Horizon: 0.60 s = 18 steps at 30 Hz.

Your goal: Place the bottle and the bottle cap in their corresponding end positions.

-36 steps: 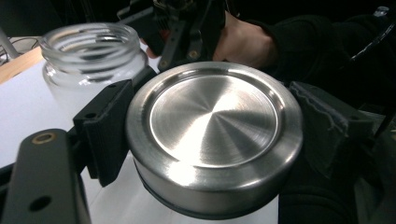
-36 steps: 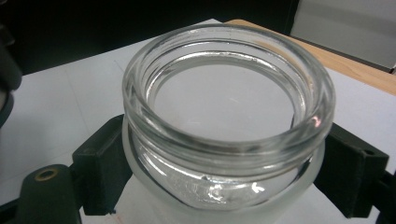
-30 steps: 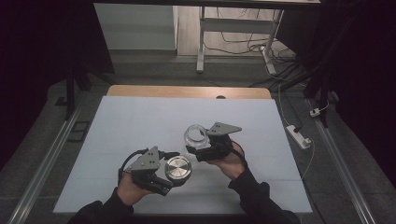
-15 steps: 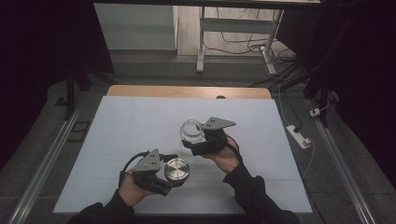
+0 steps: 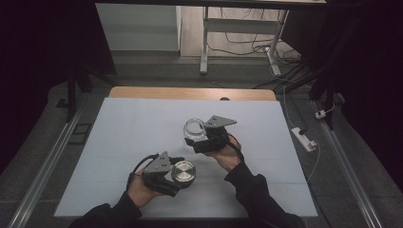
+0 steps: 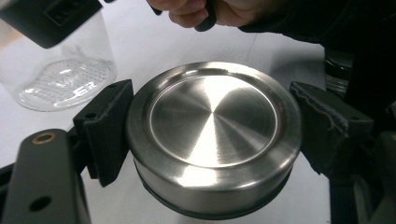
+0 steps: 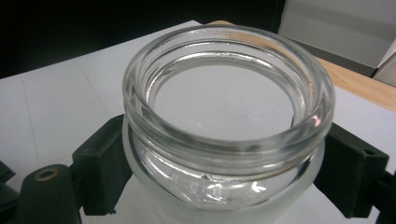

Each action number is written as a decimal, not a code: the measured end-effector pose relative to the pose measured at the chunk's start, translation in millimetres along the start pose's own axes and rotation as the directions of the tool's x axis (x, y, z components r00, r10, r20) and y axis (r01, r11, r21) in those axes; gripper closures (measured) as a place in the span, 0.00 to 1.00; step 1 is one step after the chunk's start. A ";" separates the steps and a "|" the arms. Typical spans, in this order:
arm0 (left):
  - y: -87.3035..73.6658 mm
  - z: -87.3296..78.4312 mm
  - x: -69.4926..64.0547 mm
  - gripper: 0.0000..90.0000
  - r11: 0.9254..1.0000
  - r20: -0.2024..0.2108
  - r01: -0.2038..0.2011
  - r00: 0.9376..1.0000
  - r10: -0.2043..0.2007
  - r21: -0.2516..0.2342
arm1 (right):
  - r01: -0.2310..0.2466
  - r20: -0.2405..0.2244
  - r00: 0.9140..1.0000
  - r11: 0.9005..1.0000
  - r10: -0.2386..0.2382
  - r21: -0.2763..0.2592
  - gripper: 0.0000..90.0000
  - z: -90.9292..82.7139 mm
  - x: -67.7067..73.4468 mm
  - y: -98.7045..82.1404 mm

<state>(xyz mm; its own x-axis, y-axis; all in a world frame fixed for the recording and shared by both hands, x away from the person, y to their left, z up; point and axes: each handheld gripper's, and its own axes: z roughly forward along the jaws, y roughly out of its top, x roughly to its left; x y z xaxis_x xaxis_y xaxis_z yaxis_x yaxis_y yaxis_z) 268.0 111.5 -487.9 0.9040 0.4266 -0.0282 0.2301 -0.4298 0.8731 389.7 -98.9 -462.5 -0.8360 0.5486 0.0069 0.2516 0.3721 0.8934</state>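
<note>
- While the left gripper [image 5: 177, 178] clamped the steel lid [image 6: 212, 140], its jaws needed level carriage.
- The right gripper [image 5: 198, 142] gripped the glass jar [image 7: 226, 126]; centring mattered.

Round brushed-steel lid [image 6: 212, 140]: flat top up, dark seal under rim, clamped at sides. Clear glass jar [image 7: 229, 116]: empty, open, upright, gripped below thick rim.

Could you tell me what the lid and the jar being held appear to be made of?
The lid looks like brushed stainless steel: a silvery sheen with radial streaks, plus a dark ring under its rim, possibly a rubber seal. The jar looks like clear glass: see-through, thick rimmed, with bright glints.
</note>
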 end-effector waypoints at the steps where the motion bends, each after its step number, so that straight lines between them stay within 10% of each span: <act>1: -0.7 1.6 0.9 0.22 1.000 -0.002 -0.002 1.000 0.002 0.006 | 0.001 0.005 1.000 1.000 -0.001 0.002 0.17 1.2 -0.8 0.1; 18: -9.7 27.8 17.2 0.22 0.998 -0.042 0.004 0.999 -0.002 0.056 | -0.003 0.036 0.999 1.000 0.003 0.007 0.17 22.1 -14.0 0.9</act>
<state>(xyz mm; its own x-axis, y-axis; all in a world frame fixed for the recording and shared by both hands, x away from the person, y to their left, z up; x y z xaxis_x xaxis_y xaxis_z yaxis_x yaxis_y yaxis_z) 291.3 100.8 -510.3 0.8878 0.4602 -0.0097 0.2536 -0.4715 0.8446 412.4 -89.7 -471.7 -0.8175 0.5759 -0.0066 0.2573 0.3755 0.8904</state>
